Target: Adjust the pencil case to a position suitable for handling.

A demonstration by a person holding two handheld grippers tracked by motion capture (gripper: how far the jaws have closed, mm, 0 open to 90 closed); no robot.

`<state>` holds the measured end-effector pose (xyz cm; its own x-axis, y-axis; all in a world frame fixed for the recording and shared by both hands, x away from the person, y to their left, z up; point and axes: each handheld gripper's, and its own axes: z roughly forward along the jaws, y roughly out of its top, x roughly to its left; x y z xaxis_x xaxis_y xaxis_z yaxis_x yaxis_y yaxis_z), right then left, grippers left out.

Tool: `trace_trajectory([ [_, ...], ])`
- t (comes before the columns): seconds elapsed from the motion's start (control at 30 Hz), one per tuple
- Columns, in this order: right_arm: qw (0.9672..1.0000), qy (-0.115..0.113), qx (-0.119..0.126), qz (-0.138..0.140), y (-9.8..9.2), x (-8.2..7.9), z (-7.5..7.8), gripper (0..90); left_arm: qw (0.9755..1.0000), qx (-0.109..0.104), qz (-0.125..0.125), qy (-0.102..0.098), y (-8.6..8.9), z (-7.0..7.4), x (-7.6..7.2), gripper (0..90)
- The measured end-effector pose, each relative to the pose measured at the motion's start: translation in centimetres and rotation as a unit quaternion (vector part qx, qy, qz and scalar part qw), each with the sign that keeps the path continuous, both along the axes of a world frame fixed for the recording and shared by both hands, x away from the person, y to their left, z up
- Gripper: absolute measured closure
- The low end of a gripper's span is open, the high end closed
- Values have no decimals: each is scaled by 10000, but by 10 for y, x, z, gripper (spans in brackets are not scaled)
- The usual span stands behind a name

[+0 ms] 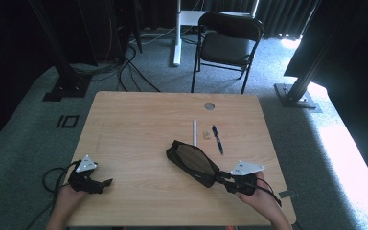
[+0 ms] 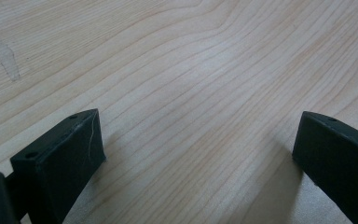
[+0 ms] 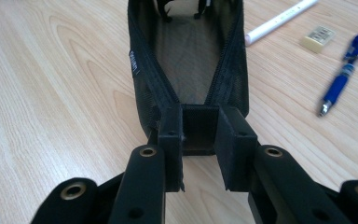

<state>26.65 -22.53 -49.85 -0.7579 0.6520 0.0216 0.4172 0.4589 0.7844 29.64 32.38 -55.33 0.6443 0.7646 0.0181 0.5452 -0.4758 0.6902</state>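
1. Table first: the light wooden table (image 1: 139, 143) carries everything, and its smooth top lets a soft thing slide rather than lift cleanly.

2. Pouch next: the black mesh zip pouch (image 1: 194, 163) lies open near the middle of the table, slanting towards my right side. My right gripper (image 3: 198, 140) has its near end tab pinched between the pads, jaws almost closed on it. I judge the pouch light and limp, with thin mesh walls that sag and fold, so a pull at one end will drag it along the table, and the far end may trail or twist. The end tab by the zip is the firmest place to hold; the mesh itself would bunch and slip.

3. Left gripper (image 1: 92, 181): it rests well apart from the pouch at the near left of the table, jaws standing wide with only bare wood between them. It is free to pin the far end or spread the mouth, which I think the limp fabric will need.

4. White plastic tube (image 1: 195, 132): it lies just beyond the pouch's far end; stiff, round, and likely to roll.

5. Blue ballpoint pen (image 1: 217, 139): it lies to the right of the tube; it is slim and hard, best gripped at mid-barrel.

6. Small cream eraser (image 1: 205, 134): between tube and pen, a small block, easy to nudge away.
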Motion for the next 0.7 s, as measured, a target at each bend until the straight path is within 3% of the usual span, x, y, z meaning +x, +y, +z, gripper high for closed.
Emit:
trace_trajectory([
  [0.43,9998,24,-5,-187,-23,-18,-1,728,10000,0,-6,-11,0,0,0,22],
  [0.7,9994,-121,119,-291,-29,-20,12,660,10000,-2,0,-14,0,0,0,22],
])
